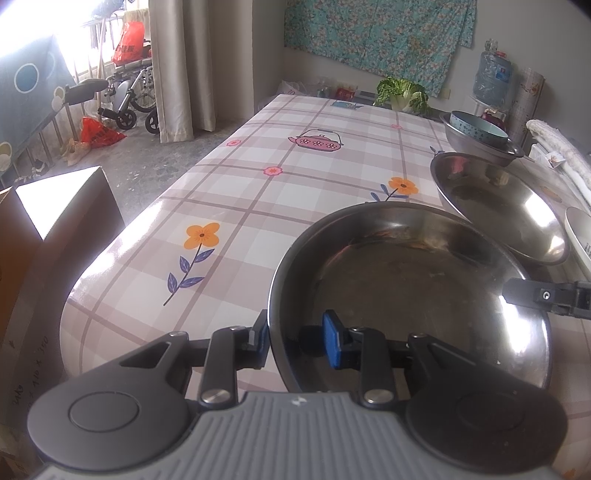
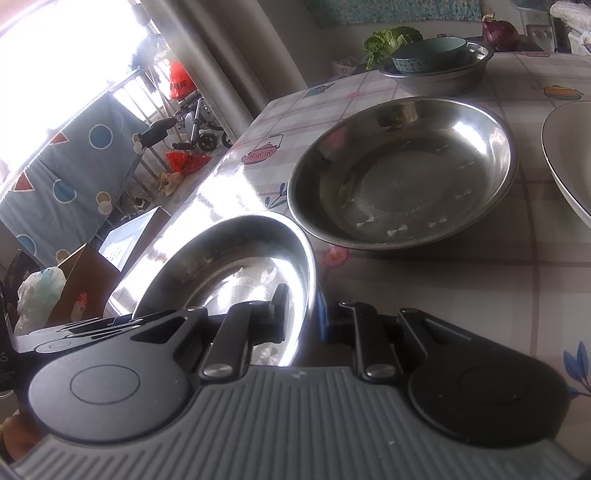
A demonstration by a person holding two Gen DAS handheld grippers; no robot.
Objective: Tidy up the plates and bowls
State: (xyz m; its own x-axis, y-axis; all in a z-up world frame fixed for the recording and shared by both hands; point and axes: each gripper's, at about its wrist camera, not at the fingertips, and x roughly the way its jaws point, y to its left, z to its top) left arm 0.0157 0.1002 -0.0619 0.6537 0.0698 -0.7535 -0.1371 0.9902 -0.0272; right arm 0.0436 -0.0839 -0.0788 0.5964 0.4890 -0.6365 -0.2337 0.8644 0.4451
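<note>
A shallow steel bowl (image 1: pixel 406 291) lies close in front, held at two sides. My left gripper (image 1: pixel 297 339) is shut on its near rim, one blue pad outside the wall and the other inside. My right gripper (image 2: pixel 301 306) is shut on the opposite rim of the same bowl (image 2: pixel 236 266), which looks tilted in this view. One right finger (image 1: pixel 543 295) shows at the bowl's right edge. A second steel bowl (image 1: pixel 498 206) (image 2: pixel 402 173) rests on the table just beyond. A teal bowl (image 1: pixel 476 127) (image 2: pixel 428 53) sits inside a steel basin (image 1: pixel 509 153) (image 2: pixel 443 83) further back.
A white plate (image 1: pixel 580 232) (image 2: pixel 569 147) lies at the right edge. The checked tablecloth (image 1: pixel 258 199) runs far ahead, with a cabbage (image 1: pixel 402 92) at its end and a red onion (image 2: pixel 500 31) near the basin. A cardboard box (image 1: pixel 70 206) stands off the table's left edge.
</note>
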